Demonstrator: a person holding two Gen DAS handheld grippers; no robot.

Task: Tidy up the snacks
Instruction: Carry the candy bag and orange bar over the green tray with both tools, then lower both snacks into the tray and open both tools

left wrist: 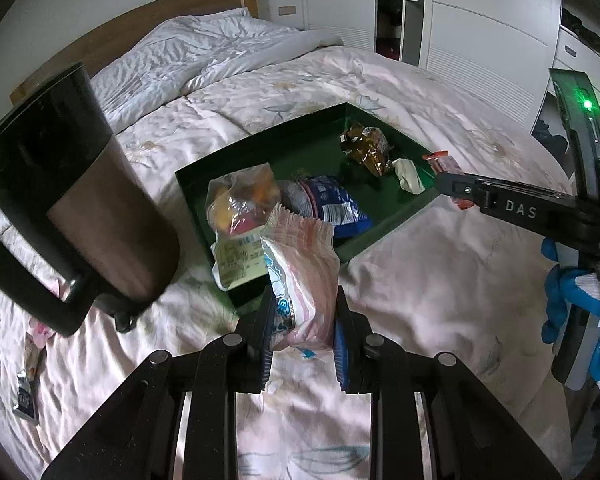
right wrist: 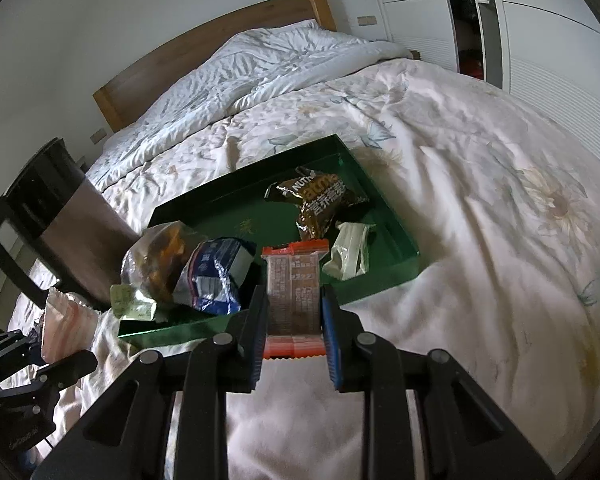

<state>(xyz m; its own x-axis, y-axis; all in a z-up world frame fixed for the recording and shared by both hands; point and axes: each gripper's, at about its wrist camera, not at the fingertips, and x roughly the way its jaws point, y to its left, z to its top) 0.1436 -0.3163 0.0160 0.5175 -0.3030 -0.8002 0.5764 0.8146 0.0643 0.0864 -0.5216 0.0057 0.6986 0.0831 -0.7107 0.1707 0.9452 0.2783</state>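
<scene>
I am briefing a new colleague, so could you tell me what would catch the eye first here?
The dark green tray on the bed, holding several snack packets, draws the eye first. Each claw grips a snack near it: the left claw a pink striped bag, the right claw an orange-edged bar. A dark kettle stands left of the tray.

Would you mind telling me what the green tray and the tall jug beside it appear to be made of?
The green tray looks like glossy lacquered card or plastic: its walls mirror the snacks. The jug seems brushed metal with a matte black plastic handle and lid, though blur leaves this uncertain.
</scene>
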